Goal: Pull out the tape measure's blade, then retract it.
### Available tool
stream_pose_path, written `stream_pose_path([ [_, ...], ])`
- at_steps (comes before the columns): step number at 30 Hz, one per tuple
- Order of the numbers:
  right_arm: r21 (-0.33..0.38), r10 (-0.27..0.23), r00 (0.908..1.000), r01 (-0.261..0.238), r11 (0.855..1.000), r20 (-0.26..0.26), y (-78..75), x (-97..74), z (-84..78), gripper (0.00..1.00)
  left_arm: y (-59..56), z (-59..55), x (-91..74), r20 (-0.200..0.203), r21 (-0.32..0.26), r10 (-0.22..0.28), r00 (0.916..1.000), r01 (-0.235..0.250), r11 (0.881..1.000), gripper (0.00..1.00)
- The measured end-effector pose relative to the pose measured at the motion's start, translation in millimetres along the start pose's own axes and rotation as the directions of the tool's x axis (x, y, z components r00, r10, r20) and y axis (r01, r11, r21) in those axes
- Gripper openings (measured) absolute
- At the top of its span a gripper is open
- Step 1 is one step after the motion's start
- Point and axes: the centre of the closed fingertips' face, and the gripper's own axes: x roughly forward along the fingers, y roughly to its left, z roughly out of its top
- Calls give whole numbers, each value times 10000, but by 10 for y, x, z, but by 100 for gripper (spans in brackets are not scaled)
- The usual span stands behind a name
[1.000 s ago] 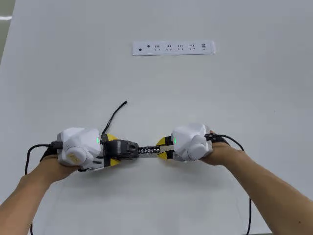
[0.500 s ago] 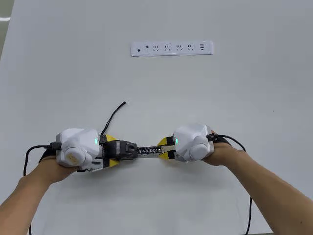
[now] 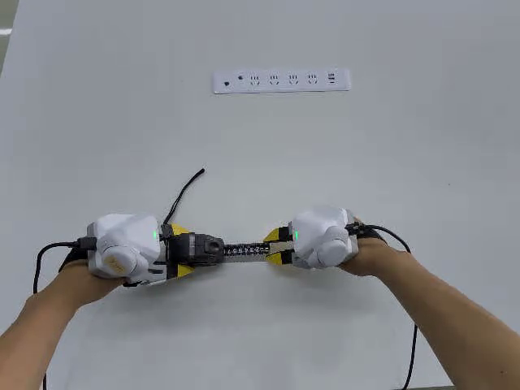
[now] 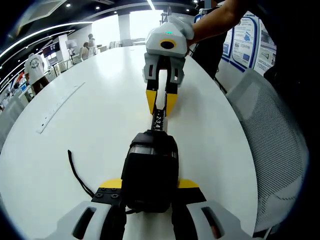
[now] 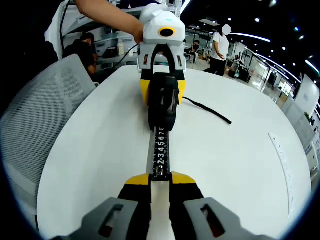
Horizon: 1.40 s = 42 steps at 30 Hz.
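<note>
A black tape measure (image 3: 201, 248) lies low over the white table, and my left gripper (image 3: 175, 249) is shut on its case. A short length of blade (image 3: 246, 250) with printed numbers runs rightward to my right gripper (image 3: 275, 247), which is shut on the blade's end. In the left gripper view the case (image 4: 150, 167) sits between my left gripper's (image 4: 150, 185) yellow tips, and the blade (image 4: 158, 120) leads ahead to the right gripper (image 4: 161, 102). In the right gripper view the blade (image 5: 160, 150) runs from my right gripper (image 5: 160, 180) to the case (image 5: 163, 107), which the left gripper (image 5: 163, 92) holds.
The tape's black wrist strap (image 3: 184, 193) trails across the table (image 3: 366, 162) behind the case. A white power strip (image 3: 281, 80) lies at the far side. Cables hang from both grippers. A mesh chair (image 4: 265, 145) stands by the table's edge, and people stand in the background.
The grippers have drawn slightly further apart, and a little more blade shows between the case and the right gripper. The head camera has shifted a little.
</note>
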Motion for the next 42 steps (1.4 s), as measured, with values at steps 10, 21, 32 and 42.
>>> stream_pose_path([
  [10,8,-31,10000,31,10000,-64,9,-48,-62,11,-4,8,-2,16,-24,20,10000,-20,10000,32],
  [21,-22,-68,9999,68,10000,-138,11,-111,-138,11,-3,10,2,23,-45,31,10000,-31,10000,32],
  [32,13,-71,9997,71,10000,-215,14,-167,-203,11,1,7,6,11,-50,16,10000,-16,10000,32],
  [42,52,-65,9995,67,10000,-295,25,-222,-271,11,-2,9,8,15,-57,26,10000,-26,10000,32],
])
